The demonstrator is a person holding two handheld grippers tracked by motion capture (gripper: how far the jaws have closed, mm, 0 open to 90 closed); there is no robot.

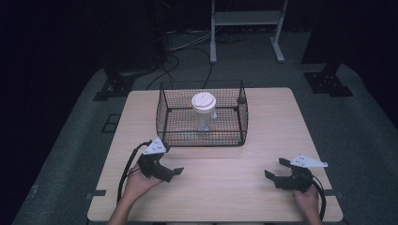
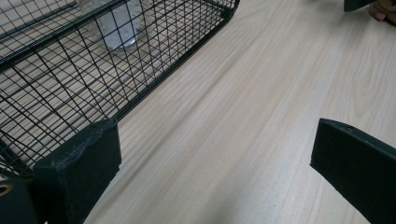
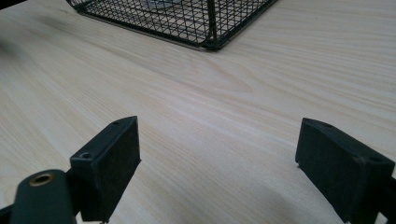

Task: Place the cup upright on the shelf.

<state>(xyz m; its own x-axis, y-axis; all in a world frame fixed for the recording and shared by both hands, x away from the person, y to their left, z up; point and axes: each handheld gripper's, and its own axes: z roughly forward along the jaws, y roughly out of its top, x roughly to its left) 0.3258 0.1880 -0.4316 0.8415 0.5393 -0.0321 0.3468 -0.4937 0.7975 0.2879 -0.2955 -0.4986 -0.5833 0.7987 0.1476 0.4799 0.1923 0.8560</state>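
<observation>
A black wire basket [image 1: 202, 115] stands at the middle back of the pale wooden table [image 1: 234, 192]. Inside it is an upright clear cup with a white lid [image 1: 203, 110]. My left gripper [image 1: 170, 165] rests low over the table in front of the basket's near left corner, open and holding nothing. My right gripper [image 1: 276, 168] is at the front right, also open and empty. In the left gripper view, the gripper [image 2: 215, 163] has the basket [image 2: 93, 70] and the cup [image 2: 116, 28] to its left. The right gripper view has its gripper [image 3: 219, 158] spread wide over bare wood, the basket [image 3: 187, 18] farther off.
The other hand [image 2: 383, 9] is at the top right of the left gripper view. Behind the table stand a white metal frame [image 1: 246, 18], floor cables [image 1: 187, 47] and black stand bases [image 1: 328, 82] [image 1: 112, 86]. Grey floor surrounds the table.
</observation>
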